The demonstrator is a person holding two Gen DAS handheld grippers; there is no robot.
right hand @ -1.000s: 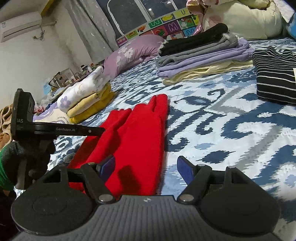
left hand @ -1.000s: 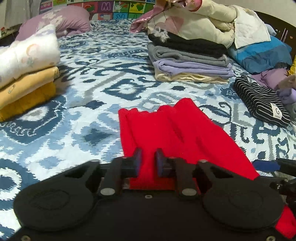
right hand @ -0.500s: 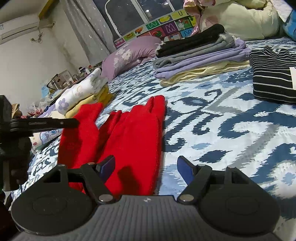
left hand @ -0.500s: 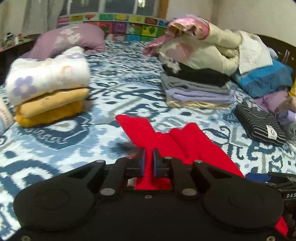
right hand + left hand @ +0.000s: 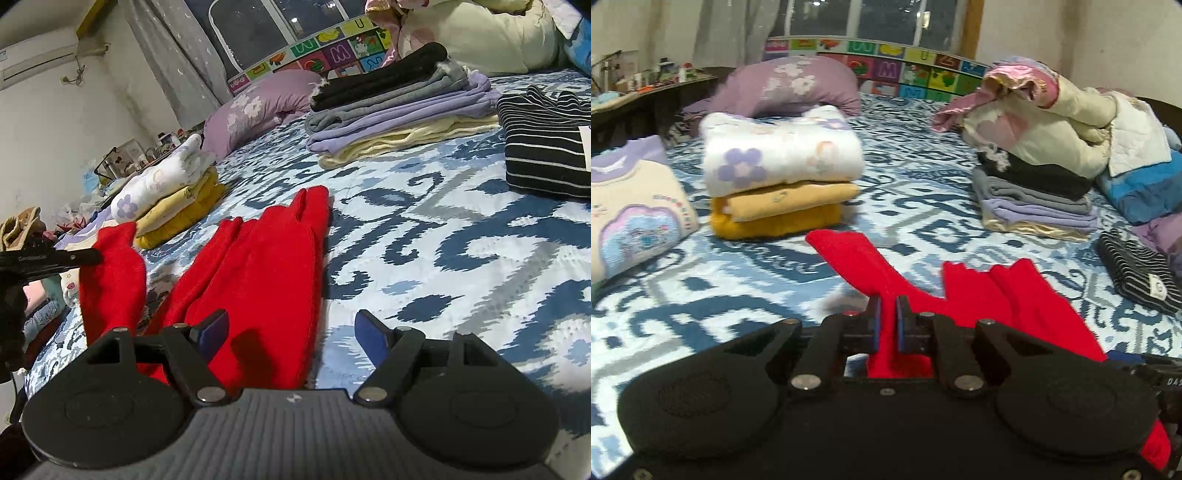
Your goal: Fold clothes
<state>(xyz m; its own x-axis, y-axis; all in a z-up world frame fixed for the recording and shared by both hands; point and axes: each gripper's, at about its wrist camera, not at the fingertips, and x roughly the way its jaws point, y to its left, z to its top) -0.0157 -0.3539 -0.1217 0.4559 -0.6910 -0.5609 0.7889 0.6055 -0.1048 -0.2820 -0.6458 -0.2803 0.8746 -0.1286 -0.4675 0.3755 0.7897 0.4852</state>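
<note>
Red knit garment (image 5: 979,299), soft and fuzzy, spread lengthwise on the blue-and-white patterned bedspread (image 5: 923,206). Main body lying flat in long folds, its far end notched into two rounded lobes. One long strip at the left edge lifted clear of the bed, pinched between the left gripper (image 5: 886,321) and draped from it, twisted away from the rest.

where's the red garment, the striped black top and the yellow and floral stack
red garment (image 5: 273,266), right wrist view, on the flat middle of the cloth
striped black top (image 5: 543,147), right wrist view, on its folded front
yellow and floral stack (image 5: 783,162), left wrist view, on the floral top layer
</note>
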